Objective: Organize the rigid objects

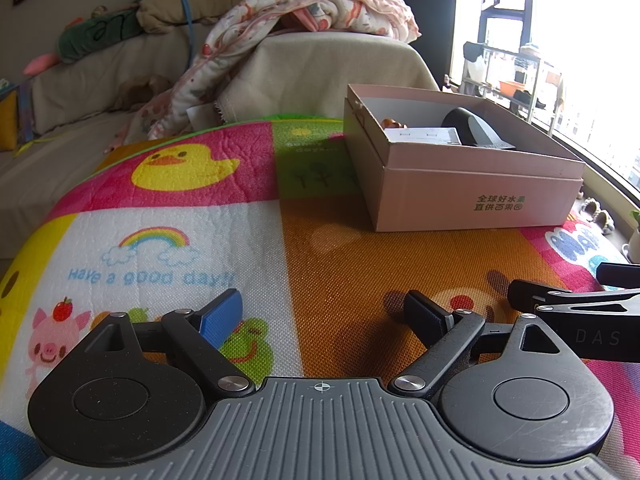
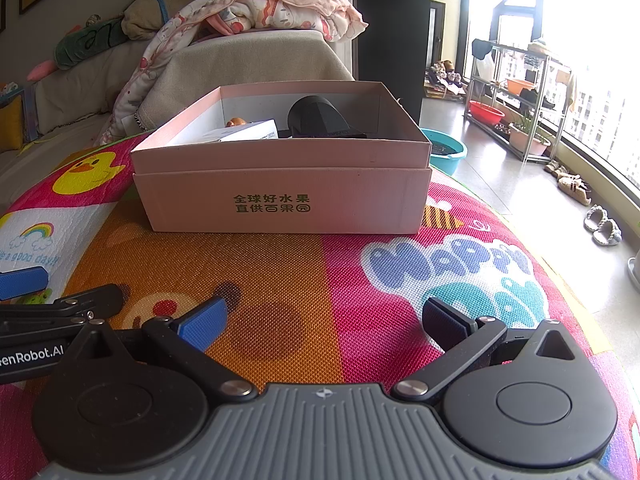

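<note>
On the colourful patterned foam play mat (image 2: 304, 272), an open pink cardboard box (image 2: 286, 196) is shown; a black rounded object (image 2: 316, 118) and a white flat carton (image 2: 244, 132) are already held inside. Left gripper (image 1: 328, 314) and right gripper (image 2: 324, 320) are seen spread and empty, near the mat. No loose item is visible; the light box could be shoved aside if its rim were clipped.
</note>
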The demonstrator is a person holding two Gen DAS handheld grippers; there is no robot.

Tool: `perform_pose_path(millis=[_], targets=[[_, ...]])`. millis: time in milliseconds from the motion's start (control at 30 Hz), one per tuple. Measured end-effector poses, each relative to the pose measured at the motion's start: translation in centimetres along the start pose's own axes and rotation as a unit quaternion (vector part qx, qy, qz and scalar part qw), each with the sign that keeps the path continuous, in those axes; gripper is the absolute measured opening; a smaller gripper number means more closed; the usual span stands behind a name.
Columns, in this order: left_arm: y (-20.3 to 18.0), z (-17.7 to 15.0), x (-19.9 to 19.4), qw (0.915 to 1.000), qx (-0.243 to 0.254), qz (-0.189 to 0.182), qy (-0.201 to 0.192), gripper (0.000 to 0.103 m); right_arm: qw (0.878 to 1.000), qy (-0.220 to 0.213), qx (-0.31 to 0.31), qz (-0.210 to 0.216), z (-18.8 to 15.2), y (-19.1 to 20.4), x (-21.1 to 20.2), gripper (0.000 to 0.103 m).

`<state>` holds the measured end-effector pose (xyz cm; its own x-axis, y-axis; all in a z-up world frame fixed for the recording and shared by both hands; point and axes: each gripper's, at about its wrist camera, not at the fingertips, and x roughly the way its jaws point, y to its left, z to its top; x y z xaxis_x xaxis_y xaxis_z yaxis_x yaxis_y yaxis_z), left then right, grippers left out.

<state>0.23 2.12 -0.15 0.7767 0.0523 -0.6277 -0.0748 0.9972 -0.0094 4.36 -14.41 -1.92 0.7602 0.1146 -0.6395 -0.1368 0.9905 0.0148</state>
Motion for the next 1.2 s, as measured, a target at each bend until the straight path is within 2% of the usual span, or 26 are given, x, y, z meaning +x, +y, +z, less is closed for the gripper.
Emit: perform_pose_path(millis=[1200], targets=[[-0.05, 0.11, 0.22, 1.0000, 0.001, -0.003, 0.002, 0.094, 1.000, 0.000, 0.001, 0.001, 0.01, 0.10, 0.11, 0.103]])
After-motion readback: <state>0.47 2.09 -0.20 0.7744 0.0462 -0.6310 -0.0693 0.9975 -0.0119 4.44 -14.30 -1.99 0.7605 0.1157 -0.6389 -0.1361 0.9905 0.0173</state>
